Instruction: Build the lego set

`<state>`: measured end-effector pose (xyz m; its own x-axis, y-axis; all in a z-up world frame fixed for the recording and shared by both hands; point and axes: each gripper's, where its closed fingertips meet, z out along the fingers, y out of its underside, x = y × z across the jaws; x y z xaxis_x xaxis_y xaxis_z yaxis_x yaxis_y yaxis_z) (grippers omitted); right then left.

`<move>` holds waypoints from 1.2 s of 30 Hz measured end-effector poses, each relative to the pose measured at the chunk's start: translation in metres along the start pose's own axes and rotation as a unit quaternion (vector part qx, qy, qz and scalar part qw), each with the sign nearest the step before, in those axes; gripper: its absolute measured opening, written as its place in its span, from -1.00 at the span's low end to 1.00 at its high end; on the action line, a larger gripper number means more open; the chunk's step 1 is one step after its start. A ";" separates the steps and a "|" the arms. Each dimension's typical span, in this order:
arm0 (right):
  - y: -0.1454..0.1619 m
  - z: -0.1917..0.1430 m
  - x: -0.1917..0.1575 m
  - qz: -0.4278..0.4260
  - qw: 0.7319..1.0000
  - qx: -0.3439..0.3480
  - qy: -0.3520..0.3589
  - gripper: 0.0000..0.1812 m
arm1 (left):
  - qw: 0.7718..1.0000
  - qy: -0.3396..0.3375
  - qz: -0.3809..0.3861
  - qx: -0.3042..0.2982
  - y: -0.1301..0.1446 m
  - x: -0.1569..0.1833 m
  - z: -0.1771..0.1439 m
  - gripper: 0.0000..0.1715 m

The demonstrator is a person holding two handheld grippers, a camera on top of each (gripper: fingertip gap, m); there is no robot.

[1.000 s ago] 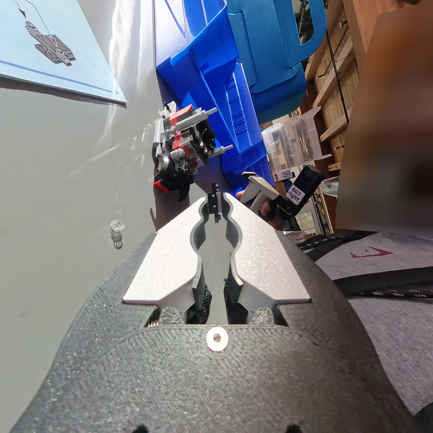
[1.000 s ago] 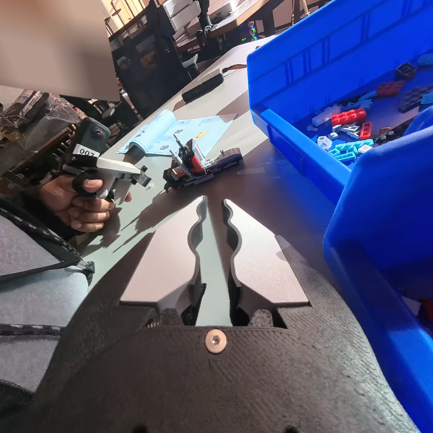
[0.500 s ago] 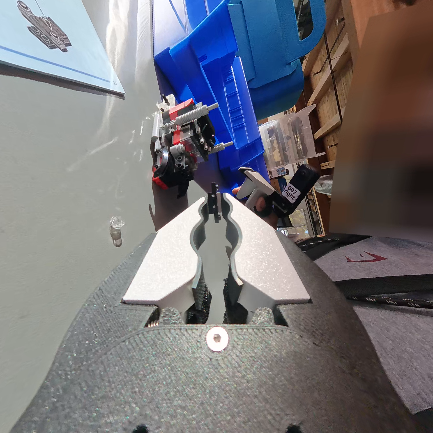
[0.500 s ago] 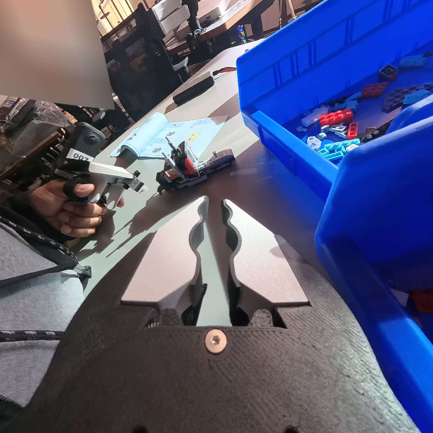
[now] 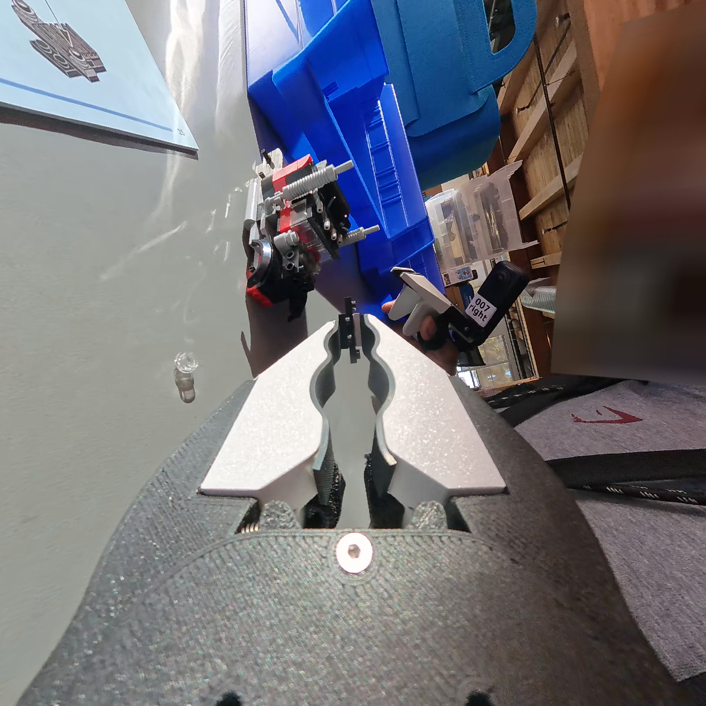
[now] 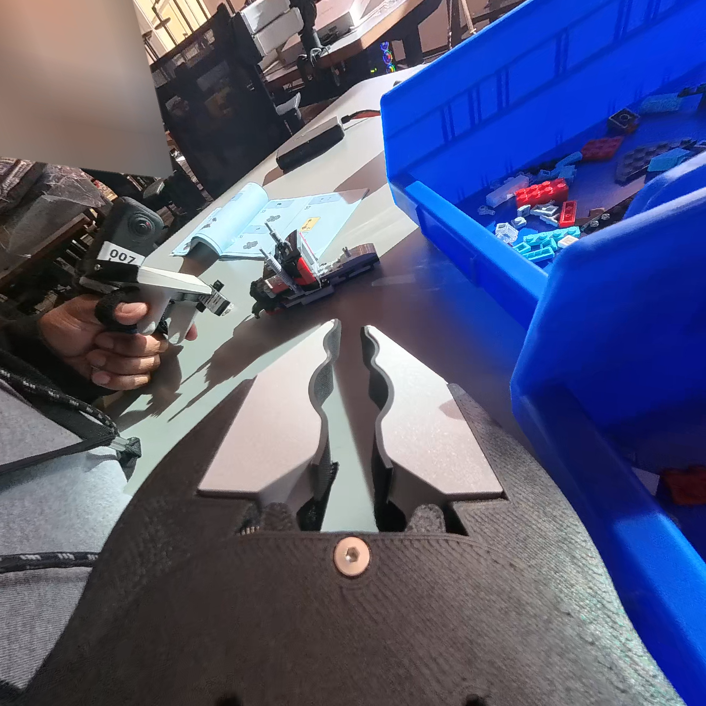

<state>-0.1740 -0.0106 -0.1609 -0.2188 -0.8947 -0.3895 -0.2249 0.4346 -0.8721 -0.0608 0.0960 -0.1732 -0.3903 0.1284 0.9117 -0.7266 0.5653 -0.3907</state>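
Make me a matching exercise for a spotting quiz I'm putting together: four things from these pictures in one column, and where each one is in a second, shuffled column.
Things:
1. small black piece
2. clear round piece
3. half-built model
4. red brick

Places:
A. lying in the blue bin
B. pinched in the left tool
C. standing on the table beside the open booklet
D. lying alone on the bare table

Pairs: 1-B, 2-D, 3-C, 4-A

I note matt, sparkly grey metal fingers (image 5: pixel 282 416) set in a rough, ridged black printed body (image 5: pixel 344 611). Bench (image 5: pixel 95 286) smooth, semi-gloss grey. Bin (image 6: pixel 477 126) glossy blue plastic. Booklet (image 6: pixel 267 217) smooth paper.
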 end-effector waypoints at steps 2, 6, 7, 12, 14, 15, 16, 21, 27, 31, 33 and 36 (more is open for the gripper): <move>-0.001 0.000 0.000 0.001 1.000 0.002 -0.001 -0.88 | 1.000 -0.002 0.000 0.000 0.000 0.000 0.000 -0.88; -0.002 -0.001 0.000 0.001 1.000 0.006 -0.001 -0.88 | 1.000 -0.003 0.004 -0.002 0.001 0.000 0.001 -0.88; -0.002 -0.002 0.000 0.001 1.000 0.008 -0.001 -0.88 | 1.000 -0.004 0.004 -0.002 0.001 0.000 0.001 -0.88; -0.005 -0.005 0.000 0.000 1.000 0.022 -0.001 -0.89 | 1.000 -0.011 0.010 -0.010 0.004 -0.001 0.003 -0.88; -0.007 -0.007 -0.001 -0.001 1.000 0.031 0.000 -0.88 | 1.000 -0.016 0.015 -0.015 0.006 -0.002 0.004 -0.88; -0.009 -0.009 0.000 -0.001 0.999 0.037 0.001 -0.88 | 1.000 -0.018 0.017 -0.017 0.006 -0.001 0.004 -0.88; -0.011 -0.011 0.000 -0.001 0.999 0.047 0.002 -0.88 | 0.999 -0.020 0.020 -0.018 0.007 -0.001 0.005 -0.88; -0.018 -0.029 -0.001 0.001 0.995 0.097 0.015 -0.88 | 1.000 -0.001 0.020 -0.006 0.015 0.011 0.010 -0.88; -0.020 -0.043 -0.003 0.007 0.992 0.124 0.015 -0.89 | 0.998 -0.019 0.045 -0.026 0.023 0.010 0.019 -0.88; -0.021 -0.048 -0.004 0.012 0.991 0.132 0.010 -0.89 | 0.998 -0.024 0.047 -0.025 0.022 0.009 0.019 -0.88; -0.021 -0.049 -0.004 0.013 0.991 0.135 0.007 -0.89 | 0.998 -0.029 0.053 -0.027 0.024 0.008 0.019 -0.87; -0.021 -0.049 -0.004 0.015 0.991 0.135 0.005 -0.88 | 0.997 -0.032 0.059 -0.028 0.024 0.008 0.020 -0.87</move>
<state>-0.2151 -0.0107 -0.1262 -0.2316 -0.8804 -0.4138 0.0444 0.4153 -0.9086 -0.0927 0.0947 -0.1780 -0.5079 0.1444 0.8492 -0.6413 0.5948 -0.4847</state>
